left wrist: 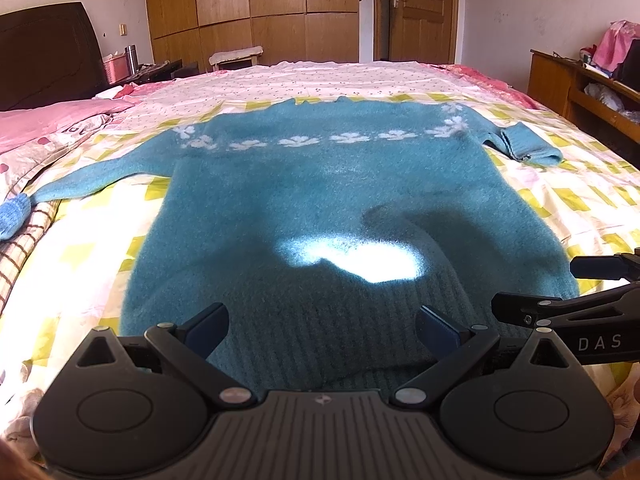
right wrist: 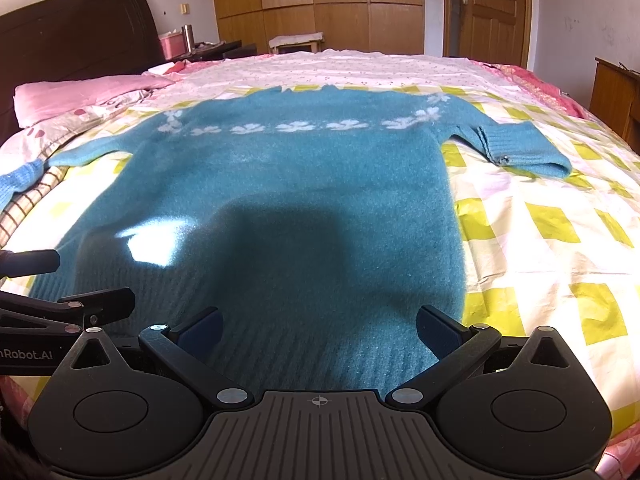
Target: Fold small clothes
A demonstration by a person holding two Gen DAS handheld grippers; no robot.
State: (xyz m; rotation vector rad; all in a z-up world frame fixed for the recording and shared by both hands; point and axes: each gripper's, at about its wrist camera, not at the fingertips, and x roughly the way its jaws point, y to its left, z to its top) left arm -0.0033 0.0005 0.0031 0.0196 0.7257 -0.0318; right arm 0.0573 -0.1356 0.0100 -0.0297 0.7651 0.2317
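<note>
Teal wool: the sweater (left wrist: 320,200) lies flat on the bed (left wrist: 560,200), hem at the near edge, sleeves spread sideways, ready for folding. From the left wrist, the left gripper (left wrist: 322,330) hovers wide open over the hem, holding nothing. From the right wrist, the right gripper (right wrist: 320,330) hangs equally wide over the hem's right part, likely so both can pinch it together.

left gripper (left wrist: 322,334) agape | right gripper (right wrist: 319,332) agape (side by side)
</note>
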